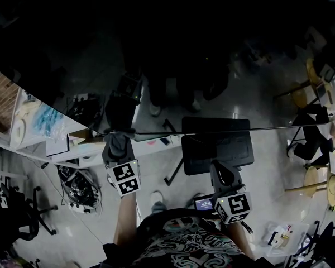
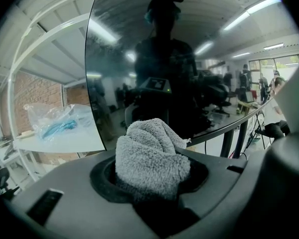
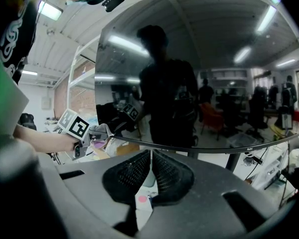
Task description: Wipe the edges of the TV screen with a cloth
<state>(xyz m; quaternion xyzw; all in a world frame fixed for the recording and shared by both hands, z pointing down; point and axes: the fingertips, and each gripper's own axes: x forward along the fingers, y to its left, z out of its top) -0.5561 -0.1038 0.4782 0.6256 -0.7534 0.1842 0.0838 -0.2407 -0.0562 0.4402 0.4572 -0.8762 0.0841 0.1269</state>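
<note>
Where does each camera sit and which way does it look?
Head view: on the person's head, looking steeply down at the big dark glossy TV screen; shows both forearms, left gripper, right gripper.
Left gripper view: rides the left gripper, faces the screen; jaws clamp a fluffy grey cloth.
Right gripper view: rides the right gripper, faces the screen; jaws shut, empty.
Shared: head and right gripper views both show the left gripper holding the cloth.

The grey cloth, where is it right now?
The grey cloth is clamped in the left gripper, at the TV screen's lower left corner, left of centre in the head view.
</note>
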